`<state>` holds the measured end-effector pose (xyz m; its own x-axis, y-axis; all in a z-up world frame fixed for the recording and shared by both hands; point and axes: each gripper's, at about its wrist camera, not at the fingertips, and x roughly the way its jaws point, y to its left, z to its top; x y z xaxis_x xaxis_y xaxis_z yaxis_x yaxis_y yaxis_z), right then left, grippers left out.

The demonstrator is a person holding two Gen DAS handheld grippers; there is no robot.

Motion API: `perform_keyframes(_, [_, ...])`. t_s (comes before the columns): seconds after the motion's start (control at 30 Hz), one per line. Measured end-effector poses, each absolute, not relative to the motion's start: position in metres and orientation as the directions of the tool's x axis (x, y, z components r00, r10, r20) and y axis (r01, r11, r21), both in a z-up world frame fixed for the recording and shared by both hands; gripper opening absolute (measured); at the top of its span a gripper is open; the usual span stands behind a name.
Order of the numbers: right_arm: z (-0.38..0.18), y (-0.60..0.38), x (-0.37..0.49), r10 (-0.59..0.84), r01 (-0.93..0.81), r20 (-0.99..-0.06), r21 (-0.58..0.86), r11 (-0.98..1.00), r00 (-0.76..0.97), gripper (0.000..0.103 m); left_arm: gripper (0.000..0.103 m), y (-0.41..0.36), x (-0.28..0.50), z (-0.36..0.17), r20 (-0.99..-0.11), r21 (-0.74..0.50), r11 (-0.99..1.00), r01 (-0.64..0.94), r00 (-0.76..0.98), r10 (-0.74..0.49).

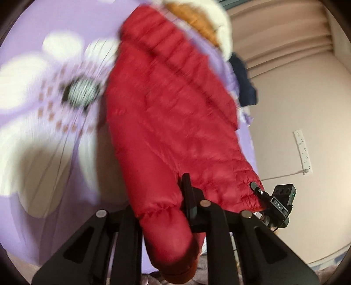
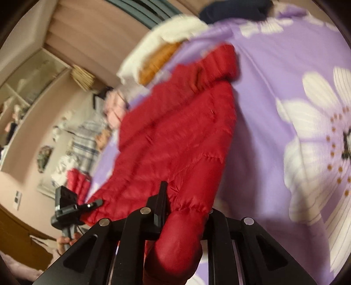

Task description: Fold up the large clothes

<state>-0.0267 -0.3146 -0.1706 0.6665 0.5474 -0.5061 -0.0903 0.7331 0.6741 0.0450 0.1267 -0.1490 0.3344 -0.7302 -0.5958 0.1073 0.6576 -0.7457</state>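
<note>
A red quilted puffer jacket lies over a purple bedsheet with white flowers. My left gripper is shut on the jacket's cuffed edge, which bulges between the fingers. The other gripper shows at the right, gripping the jacket's far corner. In the right wrist view the jacket stretches away from my right gripper, which is shut on a thick roll of red fabric. The left gripper holds the jacket's other corner at the left. Both views are motion-blurred.
A white and orange garment and a dark navy one lie at the bed's far end. A power strip lies on the beige floor. More clothes and shelves sit left of the bed.
</note>
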Motion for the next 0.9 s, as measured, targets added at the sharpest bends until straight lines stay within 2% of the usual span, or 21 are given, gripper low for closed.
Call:
perform_keyframes(0.27, [-0.119,-0.311,-0.038,0.543,-0.198,-0.363,0.664,0.721,0.757,0.015,0.013,0.126,0.041,-0.073,-0.473,-0.726,0.623,0.29,0.447,-0.759])
perform_keyframes(0.7, [-0.054,-0.305,-0.082,0.562,-0.347,-0.285,0.551,0.759,0.776,0.015,0.013,0.134,0.009,-0.002,-0.435,-0.657,0.627,0.419,0.469,-0.769])
perform_keyframes(0.9, [-0.033,-0.301,-0.09,0.579,-0.401,-0.253,0.51,0.761,0.775,0.015,0.014,0.139,-0.002,0.015,-0.414,-0.65,0.618,0.443,0.475,-0.777])
